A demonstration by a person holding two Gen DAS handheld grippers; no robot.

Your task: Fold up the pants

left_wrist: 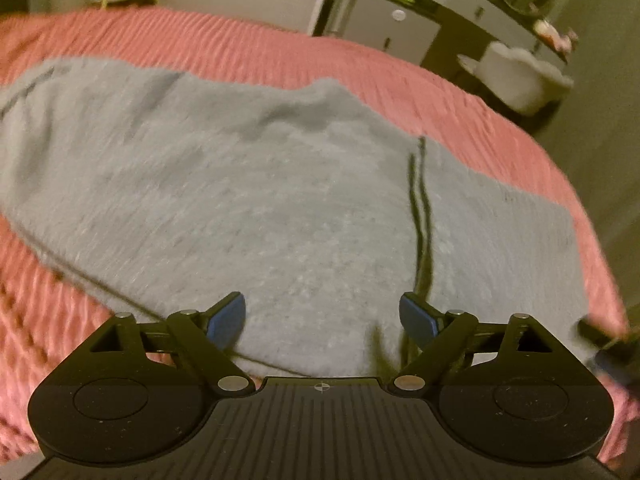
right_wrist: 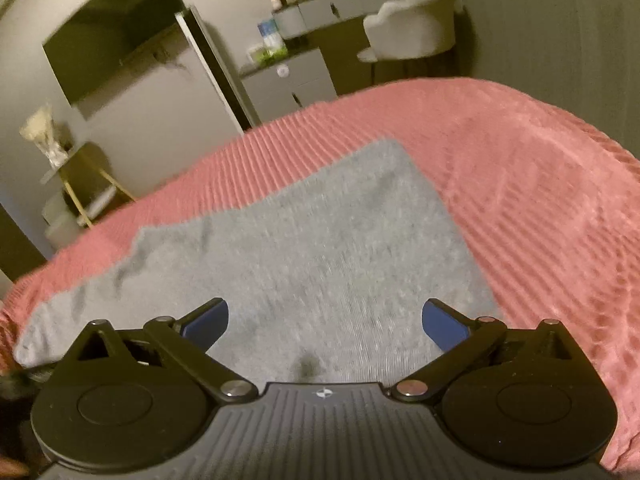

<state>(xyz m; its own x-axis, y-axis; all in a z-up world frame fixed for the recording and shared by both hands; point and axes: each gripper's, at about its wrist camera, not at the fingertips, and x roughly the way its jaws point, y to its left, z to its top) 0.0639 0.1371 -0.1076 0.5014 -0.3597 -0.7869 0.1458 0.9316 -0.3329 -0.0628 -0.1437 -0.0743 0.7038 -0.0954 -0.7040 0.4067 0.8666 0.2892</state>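
Matt grey knit pants (left_wrist: 280, 200), ribbed pink plush bedspread (left_wrist: 200, 40) (seemingly chenille), matt black plastic hand-held gripper (left_wrist: 322, 320)

The pants (left_wrist: 256, 184) are a plain heathered grey knit, with a dark, near-black drawstring (left_wrist: 420, 216) running in two thin lines over the fabric. They lie on a salmon-pink bedspread (left_wrist: 240, 44) with a ribbed, raised-stripe texture all over. The left gripper (left_wrist: 322, 320) is matte black with blue pads (left_wrist: 226, 322) on the fingers and silver pivot pins; the right gripper (right_wrist: 325, 326) is the same black with blue pads (right_wrist: 444, 328). Across the room stands a white scalloped chair (right_wrist: 412, 28), a grey-white cabinet (right_wrist: 292, 88) under a dark top, and a small side table (right_wrist: 86, 184) with gold-yellow legs. The walls read a dull beige-grey.
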